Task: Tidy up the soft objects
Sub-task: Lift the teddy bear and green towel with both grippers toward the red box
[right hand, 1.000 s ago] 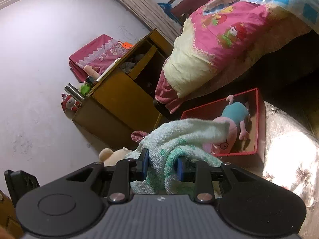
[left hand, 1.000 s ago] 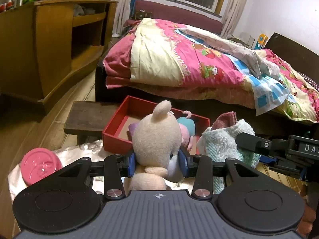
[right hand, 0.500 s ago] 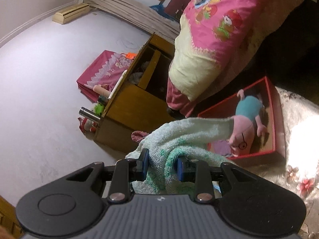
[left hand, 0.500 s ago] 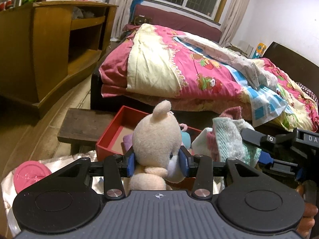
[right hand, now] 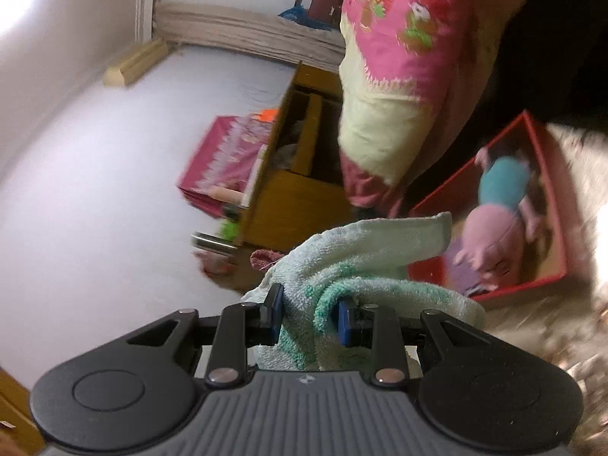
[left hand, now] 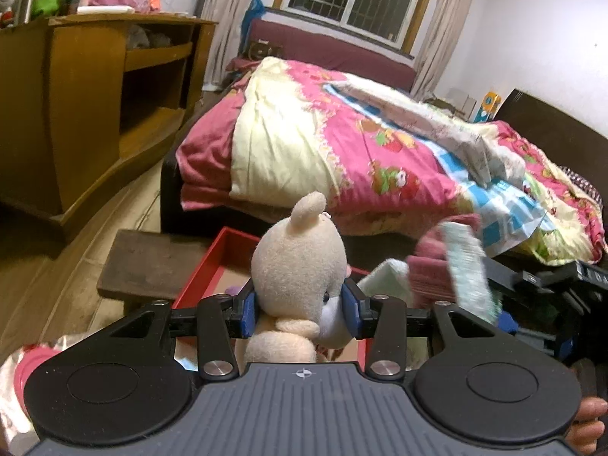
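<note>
My left gripper (left hand: 300, 313) is shut on a cream plush bear (left hand: 298, 266), its blue pads pressing the bear's head from both sides. The bear hangs just in front of a red box (left hand: 212, 269). My right gripper (right hand: 309, 317) is shut on a white and green towel (right hand: 364, 262), which bunches up between its pads; a dark pink cloth (right hand: 262, 258) peeks out behind it. In the left wrist view the towel (left hand: 463, 266) and the right gripper's body sit at the right. A pink and blue pig plush (right hand: 497, 220) lies inside the red box (right hand: 547, 190).
A bed with a pink and cream quilt (left hand: 342, 144) stands behind the box. A wooden cabinet (left hand: 76, 106) is at the left, a dark wooden stool (left hand: 140, 266) beside the box. A pink round lid (left hand: 30, 364) lies on the shiny cloth at lower left.
The right gripper has rolled, so its view tilts and the towel swings toward the red box. The left gripper with the bear has risen a little and drifted forward; the pink lid slid toward the frame edge.
</note>
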`<action>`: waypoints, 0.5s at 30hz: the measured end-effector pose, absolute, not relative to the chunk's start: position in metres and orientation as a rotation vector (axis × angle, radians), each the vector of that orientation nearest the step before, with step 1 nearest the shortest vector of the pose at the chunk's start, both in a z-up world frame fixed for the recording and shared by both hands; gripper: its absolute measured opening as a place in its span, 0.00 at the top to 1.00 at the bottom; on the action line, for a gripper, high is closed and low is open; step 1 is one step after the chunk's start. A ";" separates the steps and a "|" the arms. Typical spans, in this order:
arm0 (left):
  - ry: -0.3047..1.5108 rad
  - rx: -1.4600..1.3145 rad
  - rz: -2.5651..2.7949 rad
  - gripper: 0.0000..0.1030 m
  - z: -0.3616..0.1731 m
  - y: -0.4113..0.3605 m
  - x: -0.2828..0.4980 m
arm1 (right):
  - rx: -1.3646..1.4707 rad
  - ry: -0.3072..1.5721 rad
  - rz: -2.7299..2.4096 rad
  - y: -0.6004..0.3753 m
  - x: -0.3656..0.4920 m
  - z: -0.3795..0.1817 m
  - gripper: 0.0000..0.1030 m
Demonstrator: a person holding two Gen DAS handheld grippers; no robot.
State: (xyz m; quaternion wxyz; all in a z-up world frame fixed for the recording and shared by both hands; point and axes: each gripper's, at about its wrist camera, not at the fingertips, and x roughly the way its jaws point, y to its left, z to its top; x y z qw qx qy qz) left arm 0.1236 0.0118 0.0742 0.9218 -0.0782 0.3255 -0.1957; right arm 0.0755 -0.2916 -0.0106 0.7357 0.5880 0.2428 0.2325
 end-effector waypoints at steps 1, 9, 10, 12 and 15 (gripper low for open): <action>0.664 -0.169 -0.406 0.56 0.076 0.013 0.125 | 1.321 0.521 0.539 -0.294 0.075 -0.013 0.95; 0.679 -0.189 -0.399 0.56 0.076 0.023 0.127 | 1.162 0.611 0.625 -0.283 0.076 -0.009 0.95; 0.691 -0.186 -0.394 0.56 0.074 0.023 0.126 | 1.072 0.697 0.569 -0.276 0.075 -0.010 0.95; 0.718 -0.180 -0.388 0.56 0.069 0.023 0.125 | 0.881 0.887 0.438 -0.256 0.071 -0.028 0.95; 0.750 -0.175 -0.395 0.56 0.062 0.021 0.123 | 0.743 1.089 0.376 -0.230 0.065 -0.069 0.95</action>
